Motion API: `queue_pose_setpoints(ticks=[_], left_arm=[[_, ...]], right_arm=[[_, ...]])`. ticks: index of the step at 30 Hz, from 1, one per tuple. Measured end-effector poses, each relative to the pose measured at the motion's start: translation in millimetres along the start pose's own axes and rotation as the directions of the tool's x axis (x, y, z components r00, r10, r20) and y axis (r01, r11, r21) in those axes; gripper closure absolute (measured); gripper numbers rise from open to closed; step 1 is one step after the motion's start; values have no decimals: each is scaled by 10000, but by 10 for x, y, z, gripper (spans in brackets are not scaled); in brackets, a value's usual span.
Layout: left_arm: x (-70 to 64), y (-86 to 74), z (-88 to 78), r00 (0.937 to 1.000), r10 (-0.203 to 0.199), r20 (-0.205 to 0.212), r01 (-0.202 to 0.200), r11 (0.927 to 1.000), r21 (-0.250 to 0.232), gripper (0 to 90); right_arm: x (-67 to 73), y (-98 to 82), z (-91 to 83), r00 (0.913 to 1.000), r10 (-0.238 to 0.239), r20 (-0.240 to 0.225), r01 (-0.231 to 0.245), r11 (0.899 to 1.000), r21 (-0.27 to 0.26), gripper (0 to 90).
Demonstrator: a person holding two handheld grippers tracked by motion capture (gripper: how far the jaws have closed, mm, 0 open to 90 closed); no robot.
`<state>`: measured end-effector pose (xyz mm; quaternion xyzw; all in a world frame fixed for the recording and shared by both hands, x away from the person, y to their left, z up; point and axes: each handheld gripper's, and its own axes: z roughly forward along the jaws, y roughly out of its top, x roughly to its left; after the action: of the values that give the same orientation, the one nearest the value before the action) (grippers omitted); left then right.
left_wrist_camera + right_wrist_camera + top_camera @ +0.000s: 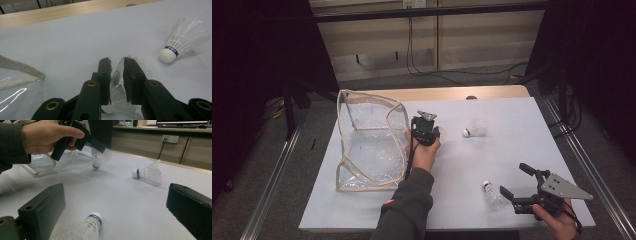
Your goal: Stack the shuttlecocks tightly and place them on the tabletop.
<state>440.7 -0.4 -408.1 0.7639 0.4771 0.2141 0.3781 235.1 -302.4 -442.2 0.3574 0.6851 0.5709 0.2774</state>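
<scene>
Pale worktop: left tool pinched a shuttlecock by its feathers beside clear bag; right tool spread around second shuttlecock; third shuttlecock lay apart.

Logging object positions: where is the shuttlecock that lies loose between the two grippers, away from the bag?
In the high view the loose shuttlecock lies on the table, right of the left gripper and beyond the right gripper.
</scene>
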Motion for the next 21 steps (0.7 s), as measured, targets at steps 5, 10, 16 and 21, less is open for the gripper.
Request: queue_pose_setpoints(ticks=[5, 10, 16, 21], left_arm=[[-26, 6, 29, 9998, 3, 193, -2, 10000, -14, 736], [-52, 10, 61, 9996, -57, 292, 58, 10000, -31, 733], [-64, 24, 99, 9996, -87, 285, 88, 10000, -36, 710], [-112, 21, 124, 9993, 127, 358, -129, 9999, 57, 700]], right_arm=[[-1, 0, 5, 10000, -43, -16, 43, 10000, -7, 14], [4, 3, 5, 10000, -86, -3, 86, 10000, 22, 14], [7, -2, 7, 10000, -63, -66, 64, 10000, 65, 14], [2, 0, 0, 10000, -76, -15, 76, 10000, 24, 14]])
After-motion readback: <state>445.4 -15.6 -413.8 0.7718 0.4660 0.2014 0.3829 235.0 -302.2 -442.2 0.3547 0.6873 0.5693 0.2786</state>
